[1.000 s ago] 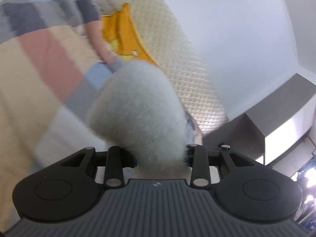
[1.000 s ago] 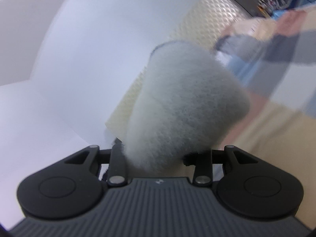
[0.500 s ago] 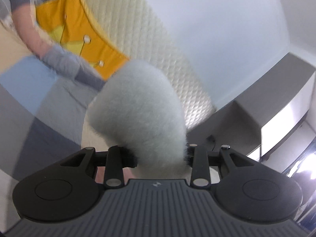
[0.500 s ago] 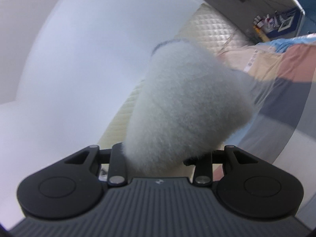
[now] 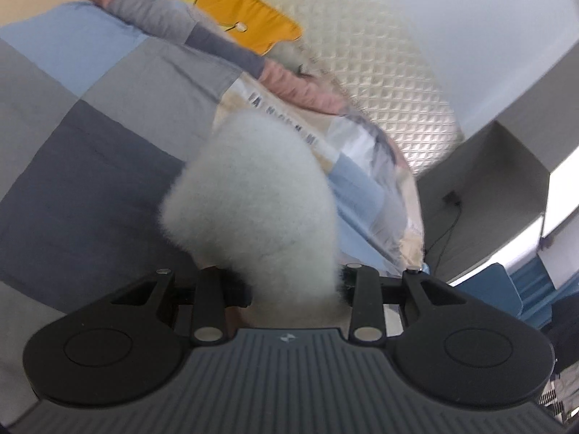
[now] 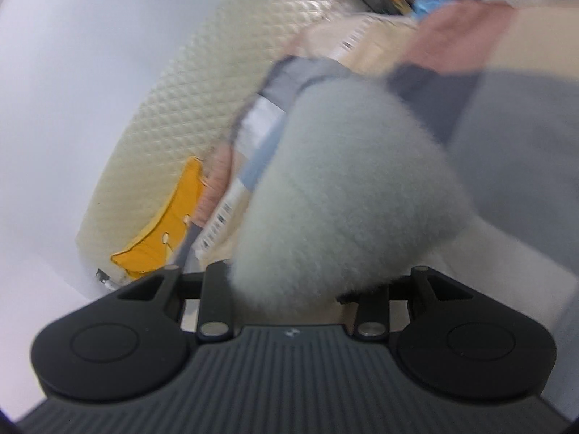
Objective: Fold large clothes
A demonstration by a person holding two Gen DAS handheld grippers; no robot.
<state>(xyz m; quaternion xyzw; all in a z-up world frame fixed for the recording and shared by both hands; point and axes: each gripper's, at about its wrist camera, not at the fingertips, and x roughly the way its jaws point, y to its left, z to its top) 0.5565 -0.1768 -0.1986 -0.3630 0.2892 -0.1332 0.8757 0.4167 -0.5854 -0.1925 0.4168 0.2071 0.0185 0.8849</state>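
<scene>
A pale grey-white fleece garment [image 5: 260,209] bulges out of my left gripper [image 5: 286,285], which is shut on it; the fingertips are hidden by the fleece. In the right wrist view the same fluffy garment [image 6: 347,195] fills my right gripper [image 6: 289,289], also shut on it with the fingers hidden. Both grippers hold the garment up above a bed with a patchwork cover [image 5: 90,133] of grey, blue, beige and pink blocks, which also shows in the right wrist view [image 6: 506,115].
A cream quilted headboard [image 5: 391,72] runs behind the bed, with a yellow cushion [image 5: 235,3] against it, also in the right wrist view [image 6: 170,217]. White wall [image 6: 72,72] is above. A grey cabinet [image 5: 506,166] and blue chair [image 5: 506,293] stand beside the bed.
Both grippers have swung with the fleece still held: the views turned from wall and headboard down toward the patchwork bed cover. The grip on the garment is unchanged.
</scene>
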